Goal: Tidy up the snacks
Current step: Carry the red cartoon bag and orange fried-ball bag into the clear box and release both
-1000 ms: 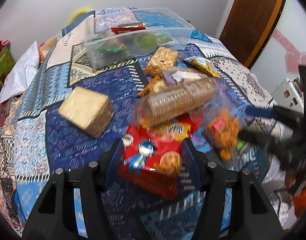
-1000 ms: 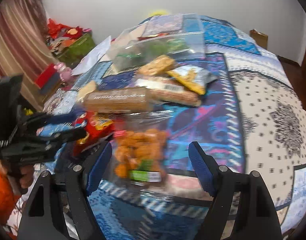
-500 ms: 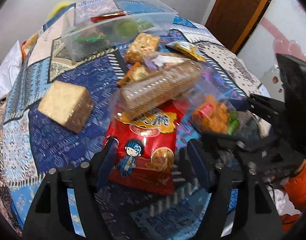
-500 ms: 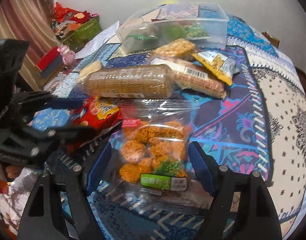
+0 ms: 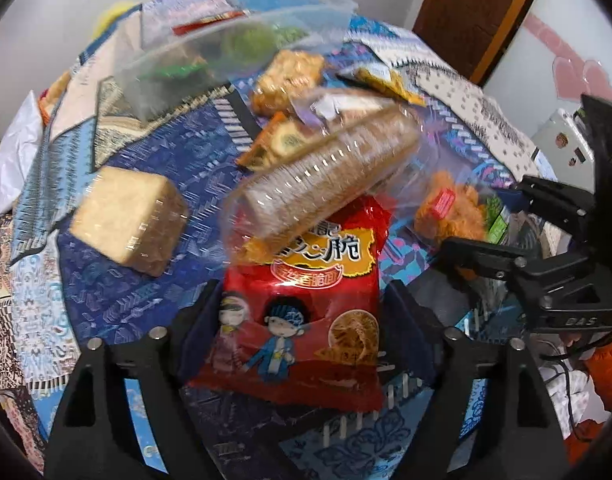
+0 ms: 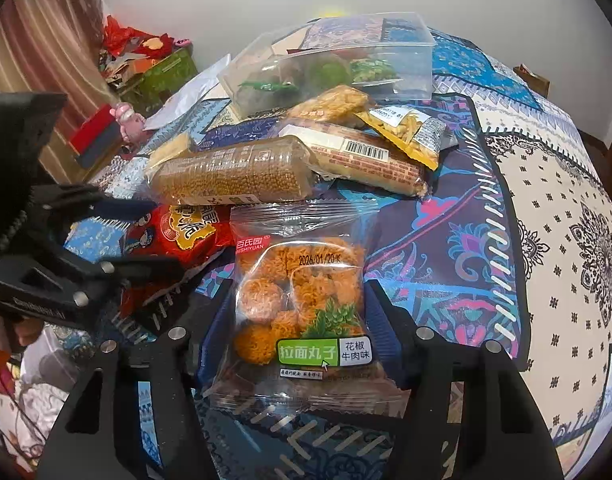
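Observation:
A red snack bag (image 5: 302, 308) with cartoon figures lies on the patterned bedspread between the fingers of my left gripper (image 5: 302, 292). The jaws are opening and the pads stand clear of its sides. A long clear roll of crackers (image 5: 326, 176) rests across the bag's far end. A clear bag of orange noodle balls (image 6: 302, 292) sits between the fingers of my right gripper (image 6: 300, 292). Those jaws are closing, and the pads meet the bag's sides. The clear plastic bin (image 6: 334, 64) at the back holds a few green and red packets.
More snacks lie loose: a pale square block (image 5: 126, 216) at the left, a brick-printed pack (image 6: 370, 160), a yellow chip packet (image 6: 406, 128) and a crispy bar (image 6: 330, 104) before the bin. Both grippers sit side by side at the bed's near edge. A brown door (image 5: 478, 12) stands right.
The left jaws have spread wider and sunk lower over the red bag. The right jaws have narrowed onto the noodle-ball bag.

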Available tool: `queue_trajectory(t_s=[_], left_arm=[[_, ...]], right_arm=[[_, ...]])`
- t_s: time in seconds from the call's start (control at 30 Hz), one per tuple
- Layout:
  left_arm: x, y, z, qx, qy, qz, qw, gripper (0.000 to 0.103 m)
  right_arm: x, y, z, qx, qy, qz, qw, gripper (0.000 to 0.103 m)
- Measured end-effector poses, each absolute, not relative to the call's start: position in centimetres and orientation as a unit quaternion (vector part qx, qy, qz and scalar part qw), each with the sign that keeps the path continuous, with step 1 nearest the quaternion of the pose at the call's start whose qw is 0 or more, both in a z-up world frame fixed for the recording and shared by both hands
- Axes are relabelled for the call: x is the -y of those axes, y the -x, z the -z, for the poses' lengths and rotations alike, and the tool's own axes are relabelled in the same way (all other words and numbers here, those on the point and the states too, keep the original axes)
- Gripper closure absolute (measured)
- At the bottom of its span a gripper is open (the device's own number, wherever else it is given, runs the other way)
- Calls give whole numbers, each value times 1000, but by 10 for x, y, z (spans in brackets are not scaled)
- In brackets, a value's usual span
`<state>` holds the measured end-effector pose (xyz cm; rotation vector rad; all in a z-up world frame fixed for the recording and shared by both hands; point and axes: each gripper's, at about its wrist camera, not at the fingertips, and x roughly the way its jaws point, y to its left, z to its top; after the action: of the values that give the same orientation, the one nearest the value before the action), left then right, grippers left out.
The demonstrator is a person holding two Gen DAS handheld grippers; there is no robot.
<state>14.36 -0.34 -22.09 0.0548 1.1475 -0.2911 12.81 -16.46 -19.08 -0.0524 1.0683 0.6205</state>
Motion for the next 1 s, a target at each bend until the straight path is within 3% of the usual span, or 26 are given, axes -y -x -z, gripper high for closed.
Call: queue_trajectory(t_s=[0.17, 0.33, 0.77, 1.0], left_arm=[[6, -148, 232, -541, -22, 122, 832, 20], [-5, -144, 228, -527, 16, 119, 841, 34], [-10, -103, 205, -511, 43, 112, 851, 34], [-22, -86, 171, -466, 53, 93, 878, 34]], right_arm=[[166, -128, 190, -500, 17, -291, 816, 44], [172, -126, 187, -498, -1, -291, 817, 45], [188, -122, 166, -475, -18, -282, 834, 46], [194, -122, 148, -457, -24, -278, 844, 46]])
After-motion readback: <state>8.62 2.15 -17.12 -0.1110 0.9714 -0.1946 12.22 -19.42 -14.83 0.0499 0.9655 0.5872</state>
